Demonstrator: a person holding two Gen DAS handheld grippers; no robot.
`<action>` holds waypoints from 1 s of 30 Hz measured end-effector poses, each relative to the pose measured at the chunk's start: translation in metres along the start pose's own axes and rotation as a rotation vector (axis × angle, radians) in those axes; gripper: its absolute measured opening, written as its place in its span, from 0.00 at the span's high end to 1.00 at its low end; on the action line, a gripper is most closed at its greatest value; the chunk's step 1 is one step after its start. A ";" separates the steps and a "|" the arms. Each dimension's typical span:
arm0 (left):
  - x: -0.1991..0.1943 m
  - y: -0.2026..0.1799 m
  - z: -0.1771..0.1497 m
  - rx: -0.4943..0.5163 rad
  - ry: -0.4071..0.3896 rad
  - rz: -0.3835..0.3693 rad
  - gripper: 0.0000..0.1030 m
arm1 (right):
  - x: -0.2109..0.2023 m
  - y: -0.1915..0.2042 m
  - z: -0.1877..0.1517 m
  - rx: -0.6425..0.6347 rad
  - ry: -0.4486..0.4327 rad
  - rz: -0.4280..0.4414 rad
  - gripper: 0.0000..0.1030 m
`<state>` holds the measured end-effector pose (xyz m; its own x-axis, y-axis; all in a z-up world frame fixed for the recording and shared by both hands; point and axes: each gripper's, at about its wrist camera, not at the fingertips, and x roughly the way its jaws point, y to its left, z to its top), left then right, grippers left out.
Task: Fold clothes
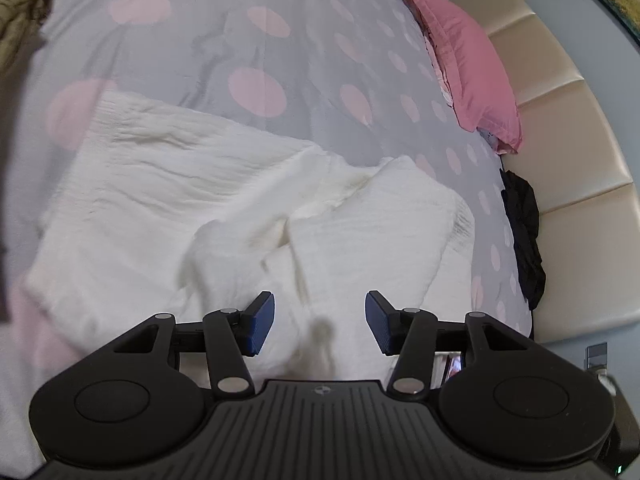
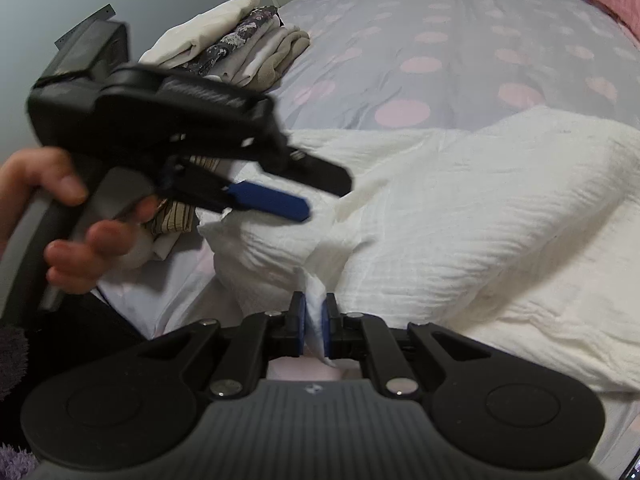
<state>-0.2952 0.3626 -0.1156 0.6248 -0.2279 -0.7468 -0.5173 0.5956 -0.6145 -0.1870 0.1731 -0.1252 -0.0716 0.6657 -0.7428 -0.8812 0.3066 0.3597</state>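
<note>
A white crinkled garment [image 1: 180,192] lies rumpled on the grey bedspread with pink dots [image 1: 280,32]. My left gripper [image 1: 320,322] hovers over its near folds, jaws open and nothing between the blue pads [image 1: 260,320]. In the right wrist view my right gripper [image 2: 314,320] is shut on a pinched edge of the white garment [image 2: 460,220], which bunches up between its pads. The left gripper [image 2: 326,198] shows there at the left, above the garment's left edge, held by a person's hand [image 2: 68,216].
A stack of folded clothes [image 2: 240,48] sits at the bed's far left corner, and a striped folded piece [image 2: 180,216] lies behind the left gripper. A pink pillow [image 1: 468,60], a cream headboard [image 1: 568,120], a black garment [image 1: 524,236] and an olive garment [image 1: 20,20] edge the bed.
</note>
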 end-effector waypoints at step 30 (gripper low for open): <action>0.018 -0.056 0.012 0.235 -0.056 0.070 0.94 | 0.008 -0.027 -0.010 0.102 0.063 0.027 0.59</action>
<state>-0.2477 0.3344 -0.0920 0.6272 -0.1409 -0.7660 -0.4140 0.7728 -0.4811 -0.1685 0.1634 -0.1469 -0.1269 0.6312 -0.7651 -0.8265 0.3592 0.4334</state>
